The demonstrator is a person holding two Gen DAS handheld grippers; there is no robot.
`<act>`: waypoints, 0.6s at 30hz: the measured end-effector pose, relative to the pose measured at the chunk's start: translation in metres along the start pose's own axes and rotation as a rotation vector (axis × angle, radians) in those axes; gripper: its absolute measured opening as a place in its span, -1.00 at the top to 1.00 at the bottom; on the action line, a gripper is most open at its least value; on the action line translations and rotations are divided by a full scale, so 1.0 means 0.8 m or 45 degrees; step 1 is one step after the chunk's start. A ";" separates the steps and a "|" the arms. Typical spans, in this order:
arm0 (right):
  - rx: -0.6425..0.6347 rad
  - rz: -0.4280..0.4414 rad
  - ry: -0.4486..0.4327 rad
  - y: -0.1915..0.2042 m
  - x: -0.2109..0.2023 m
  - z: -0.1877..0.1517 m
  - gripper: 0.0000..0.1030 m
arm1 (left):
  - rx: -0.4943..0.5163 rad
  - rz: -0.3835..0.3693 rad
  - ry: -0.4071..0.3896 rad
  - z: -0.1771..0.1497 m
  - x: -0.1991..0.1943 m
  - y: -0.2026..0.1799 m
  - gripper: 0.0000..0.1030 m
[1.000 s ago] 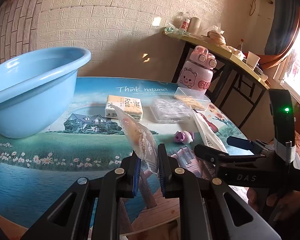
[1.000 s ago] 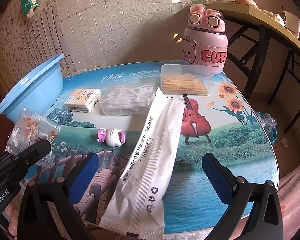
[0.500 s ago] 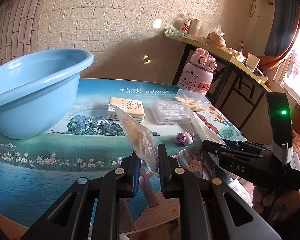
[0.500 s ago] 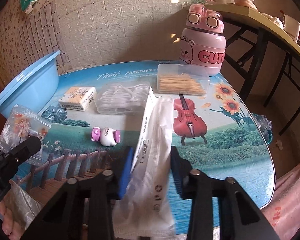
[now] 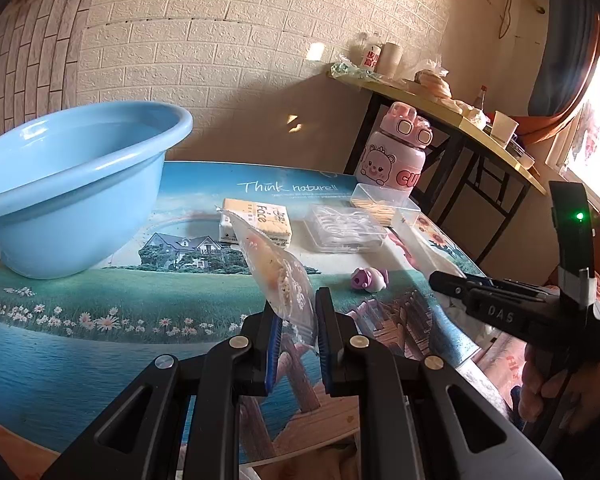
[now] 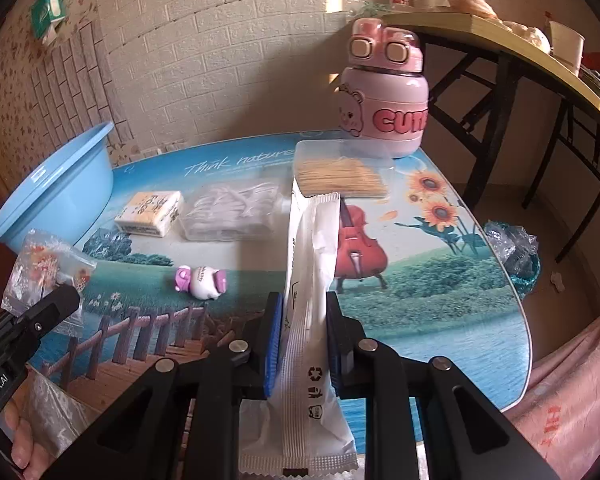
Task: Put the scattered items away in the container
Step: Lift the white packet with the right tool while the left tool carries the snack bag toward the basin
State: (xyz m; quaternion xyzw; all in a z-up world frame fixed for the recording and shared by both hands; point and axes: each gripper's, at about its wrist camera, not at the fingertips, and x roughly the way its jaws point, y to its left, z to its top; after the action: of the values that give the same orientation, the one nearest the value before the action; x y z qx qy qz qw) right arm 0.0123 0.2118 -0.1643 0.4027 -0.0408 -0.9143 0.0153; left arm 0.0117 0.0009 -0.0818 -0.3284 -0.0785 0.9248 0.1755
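My left gripper (image 5: 297, 320) is shut on a clear snack bag (image 5: 274, 264) and holds it above the table's near edge. The blue basin (image 5: 72, 184) stands at the far left. My right gripper (image 6: 303, 320) is shut on a long white packet (image 6: 310, 264), lifted upright off the table. In the right wrist view the snack bag (image 6: 46, 268) and the left gripper (image 6: 28, 328) show at the left, and the basin (image 6: 56, 196) behind them. A tissue pack (image 6: 148, 208), a clear box of floss picks (image 6: 232, 210), a toothpick box (image 6: 340, 174) and a small pink pig toy (image 6: 200, 278) lie on the table.
A pink bear bottle (image 6: 384, 88) stands at the table's back right. A side table (image 6: 540, 60) with cups and bags stands right of it. A brick wall is right behind the table. A crumpled plastic bag (image 6: 512, 248) hangs off the right edge.
My right gripper closed on the white packet and lifted it off the table. My left gripper kept its hold on the snack bag and shifted slightly.
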 end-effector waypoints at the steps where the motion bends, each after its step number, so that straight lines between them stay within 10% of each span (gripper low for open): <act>1: 0.007 -0.003 -0.006 -0.002 -0.002 0.000 0.60 | 0.000 0.000 -0.001 0.000 0.000 0.000 0.70; 18: -0.026 0.022 -0.111 0.011 -0.044 0.021 0.60 | 0.008 0.000 -0.061 0.025 -0.038 -0.009 0.70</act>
State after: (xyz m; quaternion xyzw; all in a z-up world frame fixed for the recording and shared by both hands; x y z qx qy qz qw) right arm 0.0234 0.2058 -0.1264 0.3618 -0.0355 -0.9312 0.0258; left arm 0.0227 -0.0045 -0.0469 -0.3055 -0.0796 0.9327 0.1745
